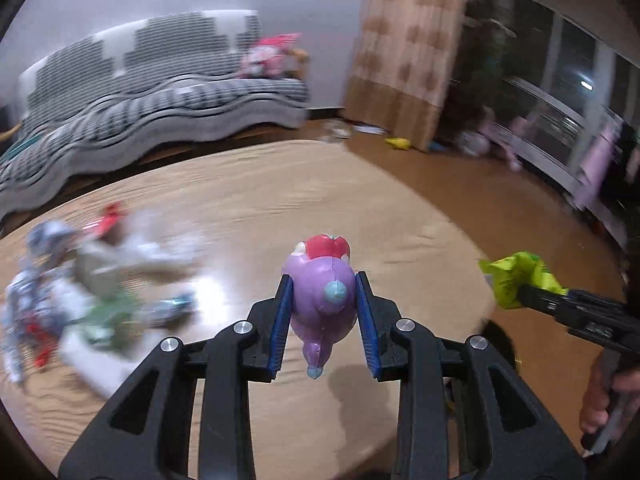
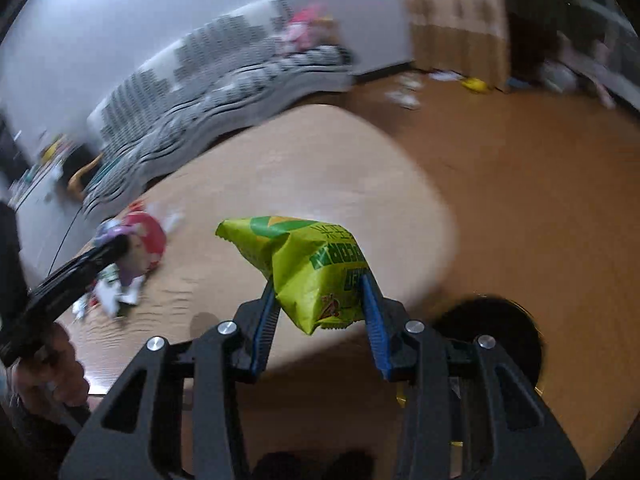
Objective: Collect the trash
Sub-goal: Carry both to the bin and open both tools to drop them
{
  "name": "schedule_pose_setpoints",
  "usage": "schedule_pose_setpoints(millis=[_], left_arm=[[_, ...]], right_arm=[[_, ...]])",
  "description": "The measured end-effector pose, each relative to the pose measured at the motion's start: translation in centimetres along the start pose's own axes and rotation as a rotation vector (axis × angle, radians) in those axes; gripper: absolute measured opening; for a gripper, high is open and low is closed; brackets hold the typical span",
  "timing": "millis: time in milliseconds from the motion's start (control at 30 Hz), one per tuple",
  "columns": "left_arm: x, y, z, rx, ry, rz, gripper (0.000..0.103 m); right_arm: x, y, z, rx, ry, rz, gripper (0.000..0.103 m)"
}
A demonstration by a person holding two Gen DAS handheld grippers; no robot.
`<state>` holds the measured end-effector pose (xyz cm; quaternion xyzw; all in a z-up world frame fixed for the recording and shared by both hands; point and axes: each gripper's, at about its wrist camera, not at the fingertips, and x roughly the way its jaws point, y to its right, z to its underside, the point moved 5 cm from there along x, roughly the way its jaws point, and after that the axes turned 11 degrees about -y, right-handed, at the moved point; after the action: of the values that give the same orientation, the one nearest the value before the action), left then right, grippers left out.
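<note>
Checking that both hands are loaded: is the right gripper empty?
No, the right gripper is clamped on a green snack bag.

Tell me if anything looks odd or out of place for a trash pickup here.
Yes: the left gripper is clamped on a purple toy figure, not obvious trash, while the right gripper holds a green snack bag. Wrappers lie scattered on the table.

Black left gripper (image 1: 324, 316) frame, blue ribbed pads, apparently silver screws.

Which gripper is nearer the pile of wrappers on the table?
Left. The left gripper, holding a purple toy, is beside the pile of wrappers; the right gripper is farther off.
</note>
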<state>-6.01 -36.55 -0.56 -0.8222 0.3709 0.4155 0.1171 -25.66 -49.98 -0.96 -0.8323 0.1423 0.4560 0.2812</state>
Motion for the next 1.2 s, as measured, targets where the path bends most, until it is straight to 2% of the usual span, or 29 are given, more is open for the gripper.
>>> schedule_pose_setpoints(millis=[200,300,467,600,867,933,1000,1200], left_arm=[[5.1,12.0,0.4,0.137,-0.088,0.117,0.031],[7.6,17.0,1.3,0.193,-0.149,0.186,0.031],[10.7,21.8,2.8,0.280,-0.225,0.247,0.031],[12.4,22.9,2.8,0.296,-0.262,0.277,0.031],[14.0,23.5,2.2,0.318,-0.283,0.272,0.032],[13.9,23.6,2.5,0.321,-0.285,0.267,0.043],[13.6,23.6,2.4,0.318,-0.276,0.267,0.047],[13.3,23.0,2.2,0.306,-0.270,0.265,0.048]], right_arm=[[-1.3,11.9,2.5,0.239,-0.062,0.049,0.041],[-1.7,15.6,3.9,0.313,-0.083,0.069,0.041],[-2.1,18.6,5.4,0.365,-0.095,0.053,0.041],[-2.2,18.9,5.9,0.370,-0.106,0.057,0.041],[-2.1,18.5,5.0,0.369,-0.105,0.053,0.041],[-2.1,18.5,5.0,0.370,-0.104,0.053,0.041],[-2.0,18.5,5.0,0.372,-0.107,0.055,0.041],[-1.8,17.9,4.7,0.368,-0.120,0.058,0.041]])
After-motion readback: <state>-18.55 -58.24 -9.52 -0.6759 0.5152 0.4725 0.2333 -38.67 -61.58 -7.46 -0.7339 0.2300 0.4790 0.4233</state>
